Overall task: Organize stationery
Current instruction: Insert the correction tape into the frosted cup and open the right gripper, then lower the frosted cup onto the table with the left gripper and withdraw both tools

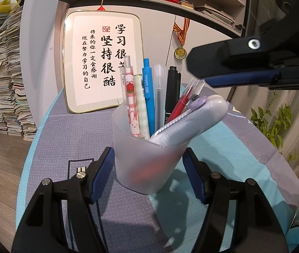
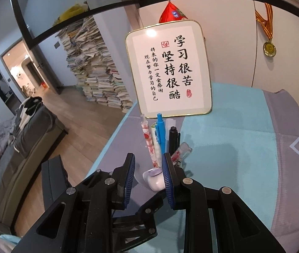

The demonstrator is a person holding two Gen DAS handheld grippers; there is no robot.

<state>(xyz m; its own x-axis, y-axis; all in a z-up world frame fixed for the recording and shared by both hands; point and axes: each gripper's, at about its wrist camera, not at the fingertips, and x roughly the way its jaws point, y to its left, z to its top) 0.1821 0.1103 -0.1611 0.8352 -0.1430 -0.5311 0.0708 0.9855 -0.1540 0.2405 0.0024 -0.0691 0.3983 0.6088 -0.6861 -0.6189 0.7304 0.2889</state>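
Note:
A frosted plastic cup stands on the teal and lilac cloth, and my left gripper is shut on it, one blue pad on each side. In the cup are a pink bunny pen, a blue pen, a black marker and a red pen. A white and lilac case-shaped tool leans out over the right rim. My right gripper hovers above and to the right of the cup. In the right wrist view that gripper is open, with the white tool below the gap, untouched.
A gold-framed calligraphy sign leans on the wall behind the cup. A medal hangs to its right. Tall stacks of books stand on the floor at left, a leafy plant is at right, and a grey sofa is far left.

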